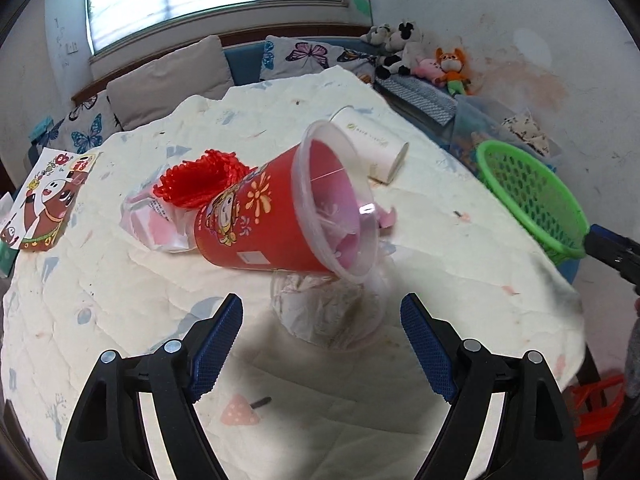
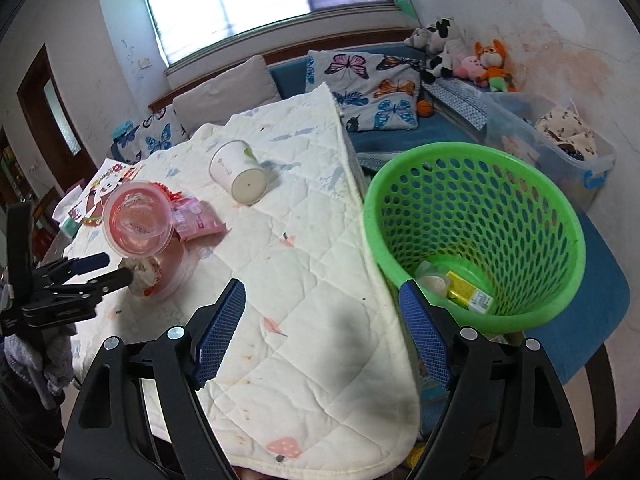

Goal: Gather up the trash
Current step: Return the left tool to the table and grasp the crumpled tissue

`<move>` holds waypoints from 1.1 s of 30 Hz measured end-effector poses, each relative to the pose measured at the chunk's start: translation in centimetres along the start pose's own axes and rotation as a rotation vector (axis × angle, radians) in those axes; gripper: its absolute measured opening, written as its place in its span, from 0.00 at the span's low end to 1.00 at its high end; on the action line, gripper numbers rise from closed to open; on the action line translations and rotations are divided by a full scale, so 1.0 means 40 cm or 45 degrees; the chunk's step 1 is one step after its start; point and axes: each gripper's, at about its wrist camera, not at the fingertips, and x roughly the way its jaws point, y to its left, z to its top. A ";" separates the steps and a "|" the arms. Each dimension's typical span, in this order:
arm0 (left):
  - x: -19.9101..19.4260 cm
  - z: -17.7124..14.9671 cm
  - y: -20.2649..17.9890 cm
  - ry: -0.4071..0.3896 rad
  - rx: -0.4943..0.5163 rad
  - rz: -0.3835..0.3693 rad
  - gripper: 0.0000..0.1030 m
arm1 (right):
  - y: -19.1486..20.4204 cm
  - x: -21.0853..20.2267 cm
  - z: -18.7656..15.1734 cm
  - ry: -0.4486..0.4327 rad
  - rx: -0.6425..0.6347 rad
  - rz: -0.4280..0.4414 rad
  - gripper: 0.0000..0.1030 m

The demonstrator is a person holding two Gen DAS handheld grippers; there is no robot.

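Observation:
A red plastic cup (image 1: 260,224) with a clear lid lies tipped on a crumpled white wrapper (image 1: 320,312) on the quilted table cover. My left gripper (image 1: 322,340) is open, just short of the wrapper, its fingers either side of it. A white paper cup (image 1: 372,148) lies on its side behind. A pink packet (image 2: 198,220) and red netting (image 1: 200,180) lie by the red cup (image 2: 136,220). The green basket (image 2: 476,232) stands off the table's right edge with some trash in it. My right gripper (image 2: 322,336) is open and empty above the table's edge, beside the basket.
A cartoon paper sheet (image 1: 44,200) lies at the table's far left. A sofa with butterfly cushions (image 2: 376,92) and plush toys (image 2: 464,56) stands behind. A clear storage bin (image 2: 560,148) sits at the right. The basket rests on a blue seat (image 2: 600,288).

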 end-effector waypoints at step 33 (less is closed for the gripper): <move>-0.035 -0.018 0.025 -0.029 -0.012 -0.022 0.46 | 0.090 0.066 -0.022 0.083 -0.086 0.090 0.77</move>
